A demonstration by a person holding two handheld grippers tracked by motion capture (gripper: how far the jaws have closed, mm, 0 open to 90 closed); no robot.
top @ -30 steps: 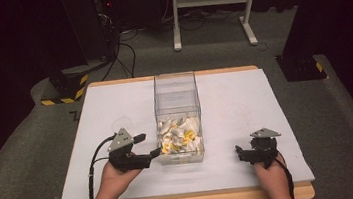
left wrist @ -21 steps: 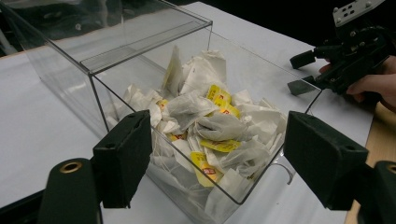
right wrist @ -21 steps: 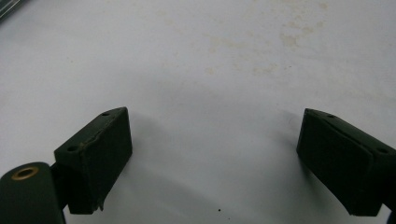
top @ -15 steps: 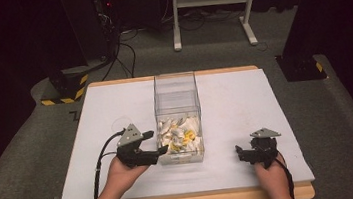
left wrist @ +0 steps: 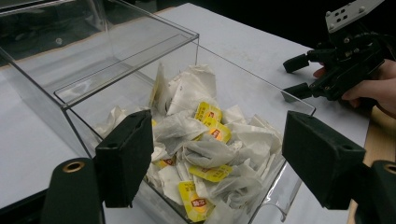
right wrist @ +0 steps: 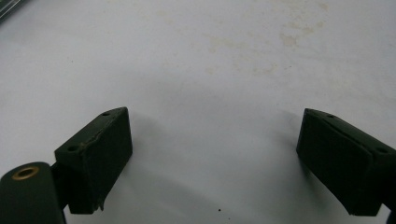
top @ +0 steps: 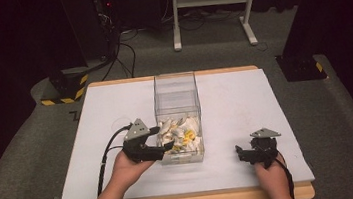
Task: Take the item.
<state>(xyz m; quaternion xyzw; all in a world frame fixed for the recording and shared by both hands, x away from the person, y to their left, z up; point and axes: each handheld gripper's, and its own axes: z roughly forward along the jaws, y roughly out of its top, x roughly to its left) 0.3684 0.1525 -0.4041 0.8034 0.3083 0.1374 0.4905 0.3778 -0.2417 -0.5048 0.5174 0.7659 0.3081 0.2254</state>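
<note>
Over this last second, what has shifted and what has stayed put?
The left gripper has edged toward the clear box of tea bags, its open jaws now at the box's near left corner, holding nothing. The right gripper stayed resting on the white table, jaws open; box and tea bags unchanged.
</note>
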